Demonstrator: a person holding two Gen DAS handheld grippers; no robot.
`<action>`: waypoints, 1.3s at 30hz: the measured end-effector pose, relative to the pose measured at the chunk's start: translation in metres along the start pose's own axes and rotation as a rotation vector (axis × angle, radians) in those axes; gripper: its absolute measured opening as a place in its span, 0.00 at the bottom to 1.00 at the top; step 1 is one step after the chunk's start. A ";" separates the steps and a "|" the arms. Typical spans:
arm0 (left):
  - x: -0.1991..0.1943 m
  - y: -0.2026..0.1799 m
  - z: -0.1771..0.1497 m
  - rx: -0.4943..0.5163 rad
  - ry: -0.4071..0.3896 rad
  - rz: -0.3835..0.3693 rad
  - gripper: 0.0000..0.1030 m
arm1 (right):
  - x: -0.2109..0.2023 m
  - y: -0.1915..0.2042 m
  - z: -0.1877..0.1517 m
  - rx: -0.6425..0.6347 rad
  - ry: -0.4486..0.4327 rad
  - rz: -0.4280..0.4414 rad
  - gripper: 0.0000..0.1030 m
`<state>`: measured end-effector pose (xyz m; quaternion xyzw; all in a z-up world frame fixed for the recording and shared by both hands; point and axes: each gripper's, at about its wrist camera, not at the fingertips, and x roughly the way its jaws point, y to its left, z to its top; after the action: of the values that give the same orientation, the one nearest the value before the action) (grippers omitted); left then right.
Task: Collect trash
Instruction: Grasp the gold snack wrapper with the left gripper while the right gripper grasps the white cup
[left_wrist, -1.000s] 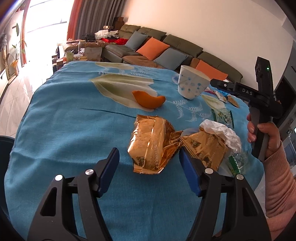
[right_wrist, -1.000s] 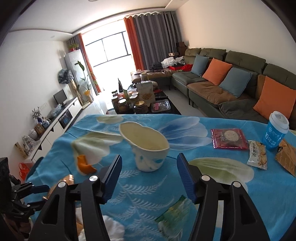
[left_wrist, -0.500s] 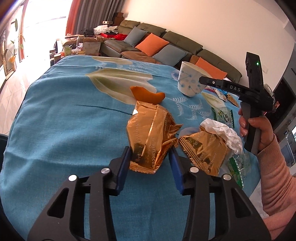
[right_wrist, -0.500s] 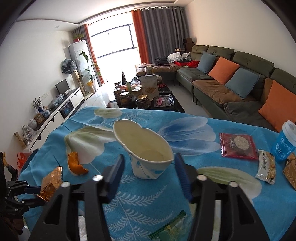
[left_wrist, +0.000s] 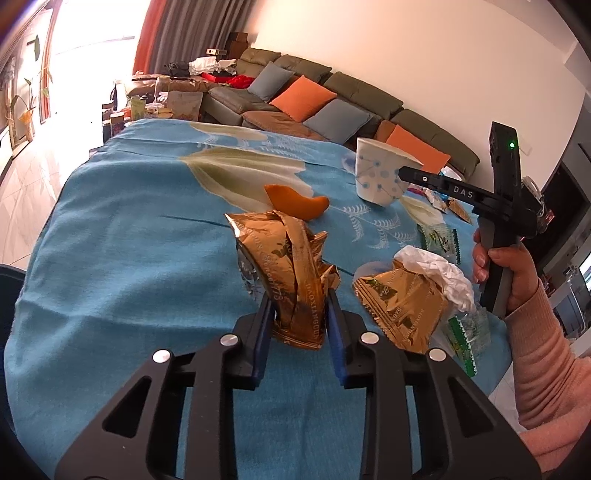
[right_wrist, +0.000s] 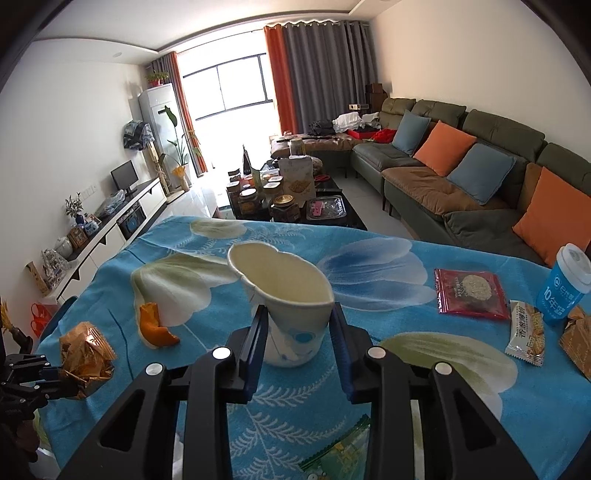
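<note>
Blue flowered cloth (left_wrist: 110, 258) across the whole table, with trash lying all over it. Near the middle, standing up with a bent rim, a paper cup (right_wrist: 291, 332), sitting between the pads of the right gripper (right_wrist: 297, 317), jaws closing in and touching both sides. Squeeze softly: thin paper, quick to fold. Stop at a snug hold. Closer to the near edge, a gold wrapper (left_wrist: 288, 266), pinched in the left gripper (left_wrist: 299, 301), jaws closing on its crinkled lower end. Grab plenty of foil, not just a corner, to stop a slip. Lift both straight up, slow and level. Left for later: another gold wrapper (left_wrist: 399, 306), a white tissue (left_wrist: 439, 273) touching it, and an orange peel (left_wrist: 295, 201).
</note>
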<state>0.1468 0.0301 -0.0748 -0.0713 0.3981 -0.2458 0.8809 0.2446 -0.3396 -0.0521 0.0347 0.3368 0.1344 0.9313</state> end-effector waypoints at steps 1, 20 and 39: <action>-0.002 0.001 0.000 0.001 -0.003 -0.001 0.27 | -0.002 0.000 0.000 0.002 -0.003 0.001 0.31; -0.057 0.010 -0.017 0.002 -0.085 0.048 0.26 | -0.049 0.038 -0.004 0.014 -0.060 0.124 0.30; -0.112 0.023 -0.040 -0.001 -0.152 0.112 0.26 | -0.062 0.119 -0.015 -0.046 -0.048 0.325 0.30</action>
<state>0.0632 0.1078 -0.0350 -0.0680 0.3337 -0.1898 0.9209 0.1623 -0.2421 -0.0069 0.0708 0.3013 0.2899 0.9056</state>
